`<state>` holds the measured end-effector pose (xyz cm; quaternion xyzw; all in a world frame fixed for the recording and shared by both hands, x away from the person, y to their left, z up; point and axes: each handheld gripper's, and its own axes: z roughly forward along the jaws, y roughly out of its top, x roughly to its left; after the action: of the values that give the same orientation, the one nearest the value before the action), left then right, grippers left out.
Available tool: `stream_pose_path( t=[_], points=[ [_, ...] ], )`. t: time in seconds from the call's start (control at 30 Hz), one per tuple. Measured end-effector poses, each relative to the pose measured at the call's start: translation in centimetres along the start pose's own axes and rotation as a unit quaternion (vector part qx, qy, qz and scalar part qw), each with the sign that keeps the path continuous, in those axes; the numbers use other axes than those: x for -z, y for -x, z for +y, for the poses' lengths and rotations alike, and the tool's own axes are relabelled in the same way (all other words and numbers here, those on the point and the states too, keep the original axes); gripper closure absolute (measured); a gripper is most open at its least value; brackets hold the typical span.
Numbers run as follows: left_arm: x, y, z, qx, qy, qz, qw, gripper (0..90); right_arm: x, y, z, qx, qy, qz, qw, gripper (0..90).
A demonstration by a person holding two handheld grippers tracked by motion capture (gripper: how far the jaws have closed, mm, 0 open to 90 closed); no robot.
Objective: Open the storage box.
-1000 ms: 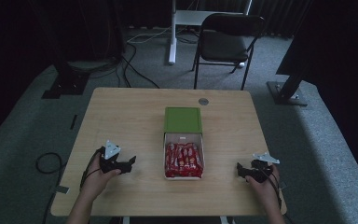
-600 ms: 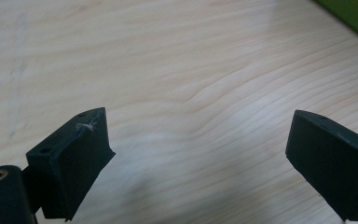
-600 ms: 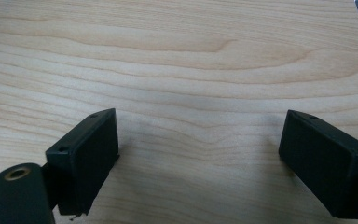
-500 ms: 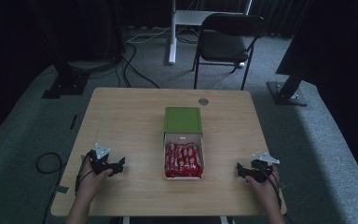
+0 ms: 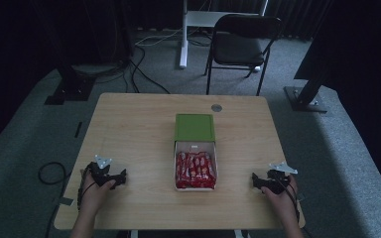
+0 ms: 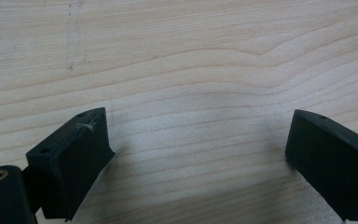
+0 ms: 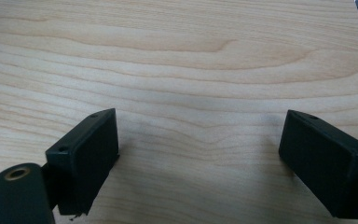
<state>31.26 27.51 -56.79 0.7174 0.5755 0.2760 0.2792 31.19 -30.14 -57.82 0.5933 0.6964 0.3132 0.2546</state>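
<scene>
Worktop (image 5: 129, 129): both claws rest wide apart of the open box (image 5: 195, 173), holding nothing.
Left claw (image 5: 110, 177) has been drawn back from the box, jaws just opened further; right claw (image 5: 264, 182) unmoved, spread wide.

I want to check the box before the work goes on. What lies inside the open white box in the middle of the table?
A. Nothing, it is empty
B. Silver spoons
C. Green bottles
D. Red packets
D: in the high view the white box holds a tight row of red packets, and its green lid lies at its far end.
</scene>
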Motion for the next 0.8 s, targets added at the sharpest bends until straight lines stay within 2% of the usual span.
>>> stream_pose_path(
  t=[0.03, 0.1, 0.8],
  points=[
    [-0.01, 0.00, 0.01, 0.005, -0.002, -0.001, 1.0000, 7.3, 0.00, 0.00, 0.00, 0.000, 0.000, 0.000, 1.0000, 11.2],
    [-0.07, -0.14, -0.02, 0.029, -0.007, -0.007, 0.9995, 7.6, 0.01, 0.00, 0.00, 0.000, 0.000, 0.000, 1.0000, 11.2],
    [-0.13, -0.17, -0.01, 0.030, -0.007, -0.007, 0.9995, 7.0, -0.01, -0.04, 0.01, 0.002, -0.001, 0.002, 1.0000, 10.5]
  ],
)
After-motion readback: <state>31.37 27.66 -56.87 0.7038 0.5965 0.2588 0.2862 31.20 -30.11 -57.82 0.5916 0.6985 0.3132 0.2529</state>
